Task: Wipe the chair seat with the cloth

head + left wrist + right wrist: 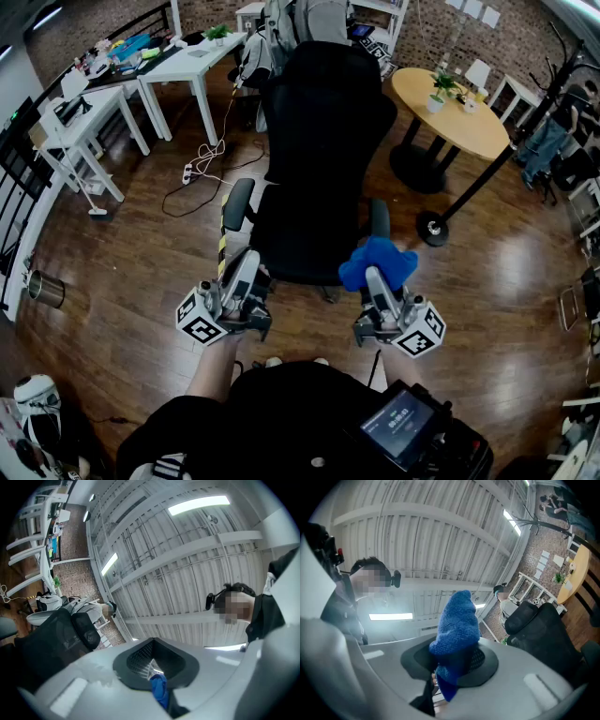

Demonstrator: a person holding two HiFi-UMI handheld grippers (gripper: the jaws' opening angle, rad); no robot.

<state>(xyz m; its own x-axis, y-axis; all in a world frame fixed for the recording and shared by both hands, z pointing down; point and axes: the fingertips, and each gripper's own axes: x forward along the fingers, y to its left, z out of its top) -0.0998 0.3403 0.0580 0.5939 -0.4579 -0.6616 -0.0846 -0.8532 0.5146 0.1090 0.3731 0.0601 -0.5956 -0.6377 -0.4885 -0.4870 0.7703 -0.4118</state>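
The black chair [323,141] faces the person on the wood floor [122,281]. The right gripper [375,281] is at the front right edge of the seat [302,246], its jaws clamped on the bunched blue cloth [379,259]. The left gripper [246,274], jaws together, is at the front left edge beside 1 armrest [236,204].

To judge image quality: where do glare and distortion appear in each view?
Head view: fisheye bends the edges; the glossy wooden floor shows reflections. Left gripper view: a white ceiling strip light glares. Right gripper view: the blue knitted cloth is sharp.
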